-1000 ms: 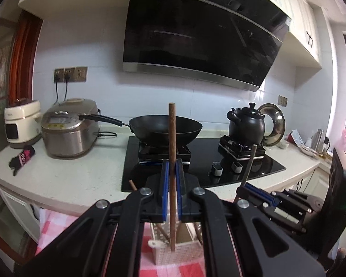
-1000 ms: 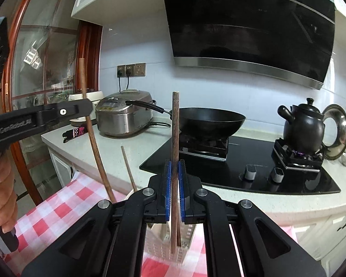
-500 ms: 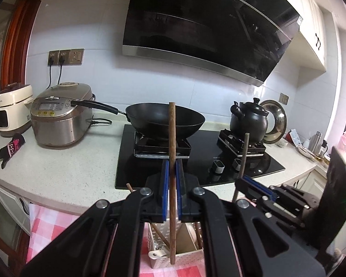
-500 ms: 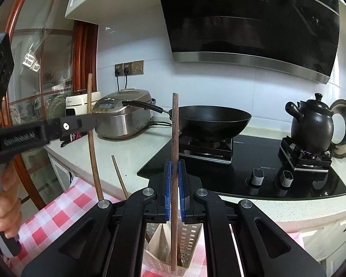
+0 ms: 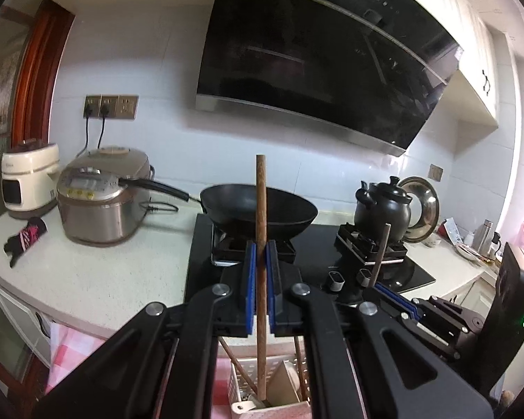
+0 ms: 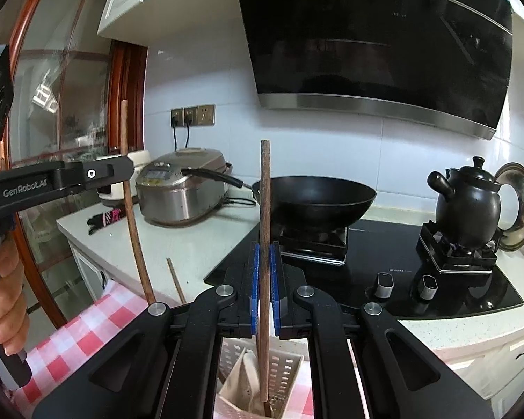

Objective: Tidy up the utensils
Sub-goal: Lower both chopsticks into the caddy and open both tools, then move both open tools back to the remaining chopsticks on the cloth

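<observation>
My left gripper [image 5: 261,272] is shut on a brown wooden chopstick [image 5: 261,209] held upright, its lower tip inside a white slotted utensil holder [image 5: 241,380] below. My right gripper [image 6: 264,276] is shut on another wooden chopstick [image 6: 264,202], upright, its tip down in the same holder [image 6: 290,363]. The left gripper and its chopstick [image 6: 131,206] show at the left of the right wrist view; the right gripper with its chopstick [image 5: 380,251] shows at the right of the left wrist view. More chopsticks and a pale spoon [image 5: 248,406] stand in the holder.
The holder stands on a red-and-white checked cloth [image 6: 80,328] in front of a white counter [image 5: 87,279]. On the counter are a rice cooker [image 5: 101,202], a black hob [image 6: 366,279] with a wok [image 6: 318,199] and a black kettle [image 6: 468,206]. A range hood hangs above.
Both grippers have lowered and moved closer to the holder, bringing both chopstick tips down inside it. Both stay shut on their chopsticks.
</observation>
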A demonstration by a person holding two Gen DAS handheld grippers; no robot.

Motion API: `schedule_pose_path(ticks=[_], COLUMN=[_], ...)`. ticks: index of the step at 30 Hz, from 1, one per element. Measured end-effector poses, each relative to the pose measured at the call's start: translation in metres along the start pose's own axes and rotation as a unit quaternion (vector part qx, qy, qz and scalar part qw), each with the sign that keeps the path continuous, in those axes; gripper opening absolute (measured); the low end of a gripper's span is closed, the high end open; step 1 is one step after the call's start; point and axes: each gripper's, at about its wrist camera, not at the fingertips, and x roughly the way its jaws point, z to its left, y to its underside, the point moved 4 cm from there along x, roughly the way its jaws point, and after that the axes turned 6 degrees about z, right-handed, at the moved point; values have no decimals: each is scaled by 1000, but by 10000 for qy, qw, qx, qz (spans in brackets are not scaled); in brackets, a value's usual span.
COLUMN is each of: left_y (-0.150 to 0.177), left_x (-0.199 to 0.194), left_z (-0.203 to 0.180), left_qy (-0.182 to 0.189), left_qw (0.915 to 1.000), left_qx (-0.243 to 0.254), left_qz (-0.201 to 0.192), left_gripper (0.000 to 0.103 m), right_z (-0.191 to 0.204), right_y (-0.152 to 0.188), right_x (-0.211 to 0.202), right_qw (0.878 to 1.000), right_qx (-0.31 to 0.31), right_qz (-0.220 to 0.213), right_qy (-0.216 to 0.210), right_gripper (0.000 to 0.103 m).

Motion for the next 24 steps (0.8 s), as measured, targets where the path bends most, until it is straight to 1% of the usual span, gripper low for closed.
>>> schedule_pose_path(ticks=[2, 8, 9, 13, 17, 21, 22, 24], left_y=[7, 52, 59, 90, 111, 117, 118, 119], left_x=[14, 64, 70, 89, 95, 87, 83, 71], left_z=[4, 23, 25, 29, 34, 44, 46, 48], left_qy=[-27, 51, 75, 74, -29, -150, -179, -238], left_qw=[9999, 9969, 9961, 9936, 9921, 9918, 9920, 9926], left_qx=[-87, -472, -503, -492, -526, -581, -575, -535], left_qz=[75, 632, 723, 1017, 1136, 1130, 1107, 1064], left_gripper=[6, 6, 6, 6, 7, 8, 12, 15], right_z=[-1, -5, -6, -7, -11, -20, -21, -25], right_y=[7, 43, 52, 77, 89, 90, 90, 89], right_x=[12, 49, 57, 72, 73, 67, 62, 53], right_qw=[9999, 9976, 9967, 9943, 9927, 9921, 9923, 9924], right_qx=[-12, 28, 40, 85, 272, 415, 443, 518], right_qz=[155, 689, 811, 1058, 1171, 1182, 1160, 1112], right_qy=[23, -58, -79, -123, -96, -2, 14, 19], right_gripper=[7, 7, 7, 7, 9, 9, 9, 11])
